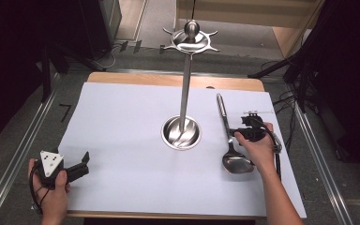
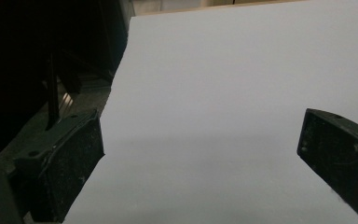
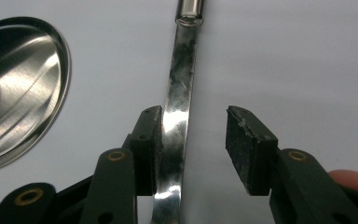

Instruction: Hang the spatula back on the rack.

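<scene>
Ladle [image 1: 228,136]: flat on desk [image 1: 122,117], right of stand [image 1: 183,93]. Right gripper [image 3: 193,140]: parted, straddling handle off-centre; risk of skewed, slipping clamp. Left gripper [image 2: 200,154]: spread, holding nothing.
</scene>
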The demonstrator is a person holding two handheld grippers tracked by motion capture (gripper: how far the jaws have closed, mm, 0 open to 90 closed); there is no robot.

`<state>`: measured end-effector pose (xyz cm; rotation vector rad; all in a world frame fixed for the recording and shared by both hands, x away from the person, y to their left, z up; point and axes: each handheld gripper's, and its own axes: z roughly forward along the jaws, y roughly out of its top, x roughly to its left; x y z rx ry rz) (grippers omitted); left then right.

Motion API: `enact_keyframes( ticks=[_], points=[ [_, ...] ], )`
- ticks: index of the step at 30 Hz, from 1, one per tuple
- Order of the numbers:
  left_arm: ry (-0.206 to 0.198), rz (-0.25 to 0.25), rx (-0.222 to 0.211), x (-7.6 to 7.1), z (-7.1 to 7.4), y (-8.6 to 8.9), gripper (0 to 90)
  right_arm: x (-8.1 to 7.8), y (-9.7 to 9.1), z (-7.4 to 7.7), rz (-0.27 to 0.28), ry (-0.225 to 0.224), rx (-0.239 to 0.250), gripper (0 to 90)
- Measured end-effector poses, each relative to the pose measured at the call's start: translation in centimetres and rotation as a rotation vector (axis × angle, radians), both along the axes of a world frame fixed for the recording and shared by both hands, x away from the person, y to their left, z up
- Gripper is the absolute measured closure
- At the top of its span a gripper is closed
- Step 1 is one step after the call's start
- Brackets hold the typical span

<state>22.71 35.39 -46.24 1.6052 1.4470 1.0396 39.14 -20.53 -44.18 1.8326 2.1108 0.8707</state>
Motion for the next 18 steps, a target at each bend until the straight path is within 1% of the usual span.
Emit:
enact_keyframes(
  ticks=[2,3,4,6,7,10,12,17,18],
  points=[
    [0.000,0.000,0.000,0.0,0.0,0.0,1.0,0.3,0.4,0.0,-0.002,0.016,0.000,58.0],
    [0.000,0.000,0.000,0.0,0.0,0.0,1.0,0.3,0.4,0.0,-0.002,0.016,0.000,58.0],
    [-0.001,-0.002,0.002,0.0,0.0,0.0,1.0,0.4,0.4,0.0,0.000,0.031,0.004,58.4],
    [-0.002,-0.001,0.002,0.0,0.0,0.0,1.0,0.6,0.6,-0.1,0.009,0.042,-0.006,59.5],
    [-0.003,0.000,0.002,0.0,0.0,0.0,1.0,0.8,0.7,-0.1,0.013,0.057,-0.017,60.2],
    [-0.002,-0.002,0.000,0.0,0.0,0.0,1.0,1.0,0.9,-0.1,0.006,0.067,-0.021,60.9],
    [-0.004,-0.002,-0.001,0.0,0.0,0.0,1.0,1.2,1.0,-0.2,0.001,0.090,-0.018,61.6],
    [-0.003,-0.002,-0.001,0.0,0.0,0.0,1.0,1.4,1.2,-0.3,0.005,0.108,-0.025,63.0],
    [-0.003,-0.002,-0.002,0.0,0.0,0.0,1.0,1.5,1.4,-0.4,0.002,0.119,-0.033,63.3]
  ],
)
